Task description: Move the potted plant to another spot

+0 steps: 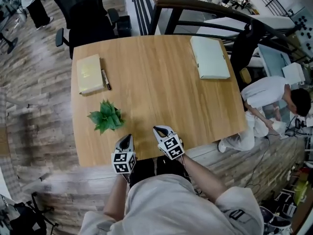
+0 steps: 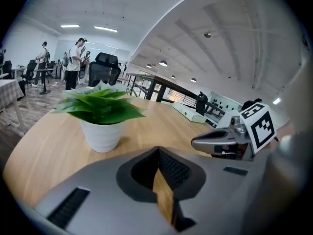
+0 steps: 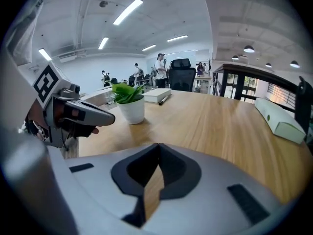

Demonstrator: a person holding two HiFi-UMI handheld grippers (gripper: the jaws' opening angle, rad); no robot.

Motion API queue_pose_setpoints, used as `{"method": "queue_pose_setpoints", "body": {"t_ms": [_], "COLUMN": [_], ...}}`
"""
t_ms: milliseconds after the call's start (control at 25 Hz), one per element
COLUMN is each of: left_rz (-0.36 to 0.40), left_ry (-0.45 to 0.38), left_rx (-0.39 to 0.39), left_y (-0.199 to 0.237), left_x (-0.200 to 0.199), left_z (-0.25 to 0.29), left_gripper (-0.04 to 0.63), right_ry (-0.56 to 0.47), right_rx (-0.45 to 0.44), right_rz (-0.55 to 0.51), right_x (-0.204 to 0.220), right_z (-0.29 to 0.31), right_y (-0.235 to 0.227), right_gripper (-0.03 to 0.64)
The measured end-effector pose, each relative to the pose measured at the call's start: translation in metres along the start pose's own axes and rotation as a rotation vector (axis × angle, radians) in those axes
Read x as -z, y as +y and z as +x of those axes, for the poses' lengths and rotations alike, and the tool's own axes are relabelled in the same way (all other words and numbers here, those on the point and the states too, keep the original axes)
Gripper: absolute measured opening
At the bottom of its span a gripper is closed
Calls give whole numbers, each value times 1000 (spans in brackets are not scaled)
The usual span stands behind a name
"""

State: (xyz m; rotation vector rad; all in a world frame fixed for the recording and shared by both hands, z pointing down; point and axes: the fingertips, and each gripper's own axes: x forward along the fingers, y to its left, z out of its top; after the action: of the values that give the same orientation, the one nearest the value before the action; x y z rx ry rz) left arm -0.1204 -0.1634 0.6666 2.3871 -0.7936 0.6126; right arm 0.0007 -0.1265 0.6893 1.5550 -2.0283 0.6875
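A small potted plant [image 1: 105, 115] with green leaves in a white pot [image 2: 101, 133] stands on the wooden table [image 1: 161, 87], near its left front part. My left gripper [image 1: 126, 139] hovers at the front edge, just right of the plant and short of it, jaws shut and empty [image 2: 157, 152]. My right gripper [image 1: 159, 129] is beside it, further right, also shut with nothing in it [image 3: 156, 147]. In the right gripper view the plant [image 3: 129, 102] stands ahead to the left, past the left gripper's tip [image 3: 95, 115].
A cream book [image 1: 89, 74] with a pen [image 1: 105, 79] beside it lies at the table's far left. A pale green box [image 1: 209, 57] lies at the far right. A black office chair [image 1: 85, 18] stands behind the table. A person [image 1: 274, 94] crouches at the right.
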Motion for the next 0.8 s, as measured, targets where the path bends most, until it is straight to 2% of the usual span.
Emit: {"method": "queue_pose_setpoints", "body": {"t_ms": [200, 480, 800], "left_rz": [-19, 14, 37], "left_ry": [-2, -31, -159], "left_rx": [25, 53, 46], "left_y": [-33, -78, -113], "left_x": [-14, -49, -106], "left_z": [28, 47, 37], "left_gripper": [11, 11, 11], "right_ry": [-47, -84, -195], "right_rx": [45, 61, 91], "right_rz": [39, 39, 0], "right_x": [-2, -20, -53], "right_z": [-22, -56, -86], "right_y": [-32, -59, -86], "right_gripper": [5, 3, 3]}}
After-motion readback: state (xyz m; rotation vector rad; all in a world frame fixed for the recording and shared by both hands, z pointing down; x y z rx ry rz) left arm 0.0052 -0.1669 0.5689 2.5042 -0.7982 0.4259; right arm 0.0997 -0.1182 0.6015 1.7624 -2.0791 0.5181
